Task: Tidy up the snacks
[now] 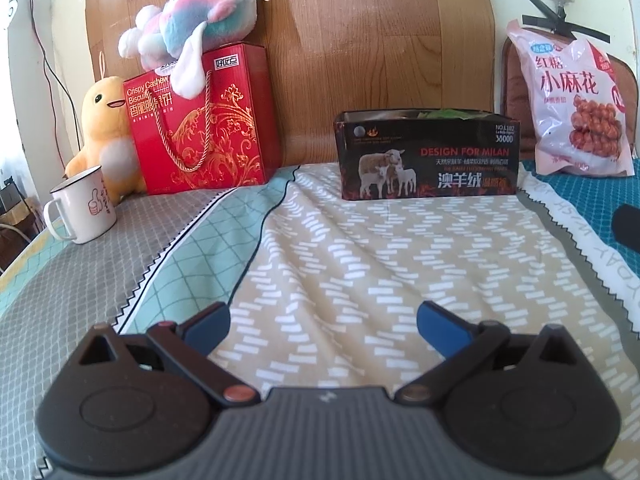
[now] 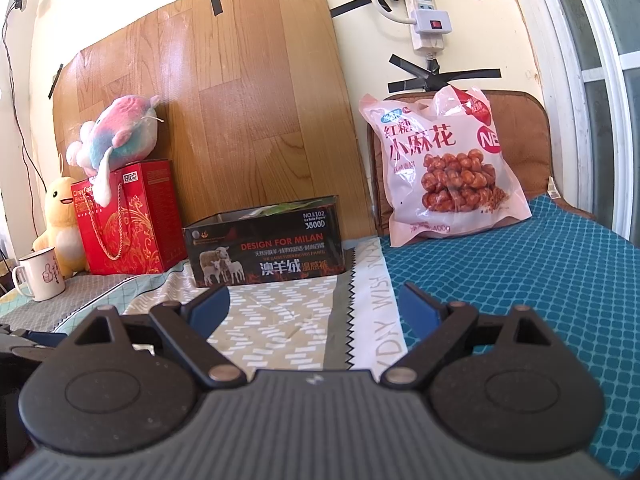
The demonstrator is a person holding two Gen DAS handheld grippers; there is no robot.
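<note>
Stock on the bed as I read it from my two wrist feeds.

1. Left gripper (image 1: 323, 318): tongs spread apart, nothing between them, poised low over the patterned bedsheet (image 1: 352, 248). I judge it is parked, waiting for a target.

2. Right gripper (image 2: 314, 304): tongs likewise apart and empty, aimed toward the far wall.

3. Pink snack bag (image 2: 444, 168): twisted dough sticks, at 1 o'clock from the right gripper, standing tilted back against a brown cushion (image 2: 516, 136), which is why it stays upright. It sits on the blue cloth (image 2: 560, 280), well apart from both grippers. Probably the first item to collect.

4. Black box (image 1: 428, 156): open-topped, at 12 o'clock from the left gripper, set against the wooden board (image 1: 360, 40). Something green shows over its rim; what it is I cannot tell. Its open top suggests it serves as the container for the snacks.

5. Red biscuit box (image 1: 204, 120): at 11 o'clock, rope handle hanging down its front, a pastel plush (image 1: 192, 28) lying on top.

6. Yellow plush (image 1: 104, 132): touching the red box's left side.

7. White mug (image 1: 82, 208): at 10 o'clock, near the bed edge.

Sorting not yet begun, in my judgement.
</note>
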